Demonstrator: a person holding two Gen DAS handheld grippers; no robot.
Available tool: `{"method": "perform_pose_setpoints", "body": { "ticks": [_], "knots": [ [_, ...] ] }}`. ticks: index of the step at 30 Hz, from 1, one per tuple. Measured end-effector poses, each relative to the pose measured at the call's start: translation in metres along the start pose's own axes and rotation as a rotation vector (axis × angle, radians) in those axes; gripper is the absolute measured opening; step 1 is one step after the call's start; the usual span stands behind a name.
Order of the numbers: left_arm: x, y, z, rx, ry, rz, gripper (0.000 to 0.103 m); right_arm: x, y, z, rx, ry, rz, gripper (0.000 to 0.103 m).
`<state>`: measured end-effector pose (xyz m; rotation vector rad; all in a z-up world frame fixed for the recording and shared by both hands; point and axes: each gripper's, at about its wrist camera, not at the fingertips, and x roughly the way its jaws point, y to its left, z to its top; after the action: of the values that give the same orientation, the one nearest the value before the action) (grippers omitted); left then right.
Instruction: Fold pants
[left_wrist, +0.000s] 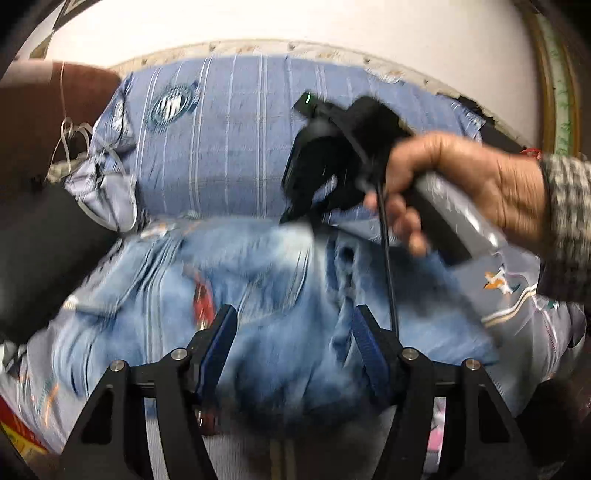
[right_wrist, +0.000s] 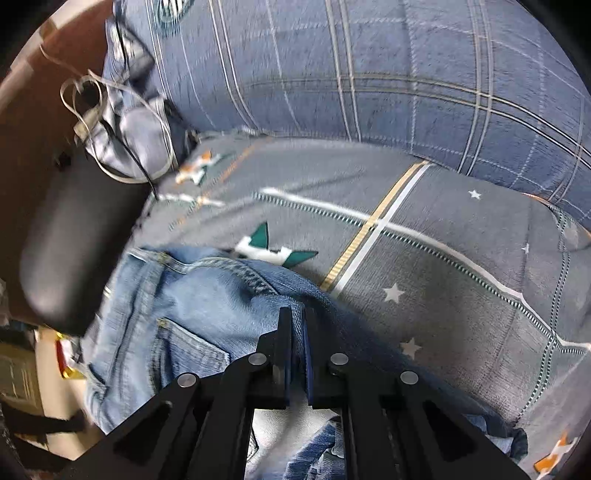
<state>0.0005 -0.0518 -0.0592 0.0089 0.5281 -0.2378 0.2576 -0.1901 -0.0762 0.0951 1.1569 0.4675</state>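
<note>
The pants are light blue jeans (left_wrist: 280, 295) lying bunched on a grey patterned bed cover; they also show in the right wrist view (right_wrist: 192, 317) with a back pocket visible. My left gripper (left_wrist: 293, 325) is open just above the denim, nothing between its fingers. My right gripper (right_wrist: 297, 332) is shut on a fold of the jeans' edge. In the left wrist view the right gripper (left_wrist: 295, 218) shows as a blurred black tool held in a hand, its tip at the far edge of the jeans.
A blue striped pillow (left_wrist: 240, 147) lies behind the jeans. A dark padded armrest (right_wrist: 74, 240) and brown frame (left_wrist: 44, 110) stand at the left, with loose white cords (right_wrist: 92, 110). The grey star-patterned cover (right_wrist: 443, 277) spreads to the right.
</note>
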Motion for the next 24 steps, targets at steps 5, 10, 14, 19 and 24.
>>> {"method": "perform_pose_setpoints", "body": {
  "ticks": [5,10,14,19,24],
  "knots": [
    [0.057,0.014,-0.013,-0.069,0.298,-0.045,0.056,0.011,0.013,-0.008,-0.047,0.108,0.093,0.010],
    [0.062,0.008,-0.021,0.019,0.310,0.007,0.050,0.012,0.001,0.010,0.013,0.071,0.051,0.026],
    [0.063,0.000,-0.025,0.075,0.309,0.037,0.047,0.037,0.006,0.020,0.013,0.148,0.002,0.026],
    [0.058,0.001,-0.027,0.093,0.313,0.022,0.020,0.064,0.022,0.021,-0.082,0.199,-0.136,0.004],
    [0.056,-0.005,-0.031,0.130,0.304,0.039,0.015,0.048,0.006,0.044,-0.008,0.104,-0.165,0.001]
  ]
}}
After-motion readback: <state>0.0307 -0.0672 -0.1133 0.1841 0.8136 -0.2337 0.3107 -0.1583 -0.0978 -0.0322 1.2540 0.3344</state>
